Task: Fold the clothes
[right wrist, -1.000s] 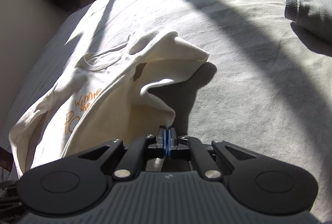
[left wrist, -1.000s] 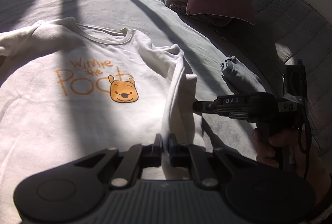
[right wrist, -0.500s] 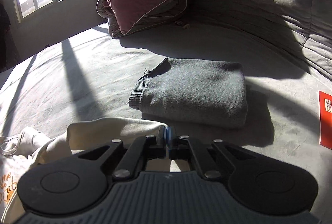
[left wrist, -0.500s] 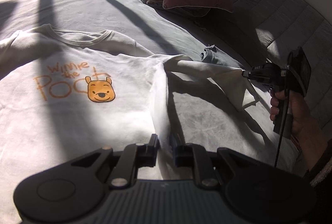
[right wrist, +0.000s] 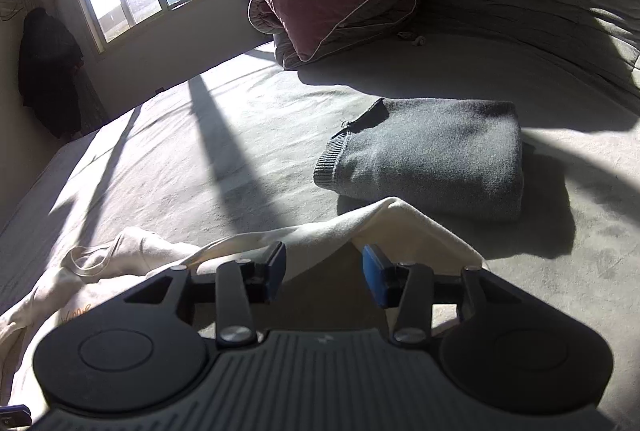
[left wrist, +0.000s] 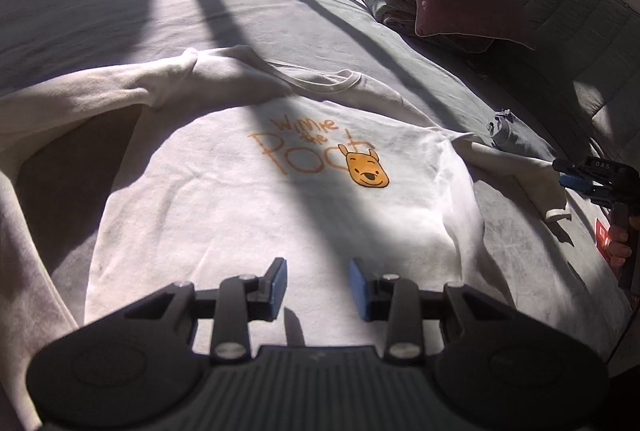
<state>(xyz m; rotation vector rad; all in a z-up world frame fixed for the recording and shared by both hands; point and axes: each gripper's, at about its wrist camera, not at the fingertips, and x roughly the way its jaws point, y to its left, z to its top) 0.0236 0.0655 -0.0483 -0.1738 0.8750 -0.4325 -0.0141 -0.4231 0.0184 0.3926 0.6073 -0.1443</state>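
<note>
Cream sweatshirt (left wrist: 280, 215) lies face up on the bed (left wrist: 240, 11), its sleeve (right wrist: 404, 227) spread sideways, probably to flatten it for folding. Left gripper (left wrist: 317, 289) and right gripper (right wrist: 323, 273) are both wide open, holding nothing. Orange print reads "Winnie the Pooh"; the right gripper shows "DAS"

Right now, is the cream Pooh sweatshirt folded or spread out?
Spread out: the sweatshirt lies flat, print up, on the bed, both sleeves extended sideways.
</note>
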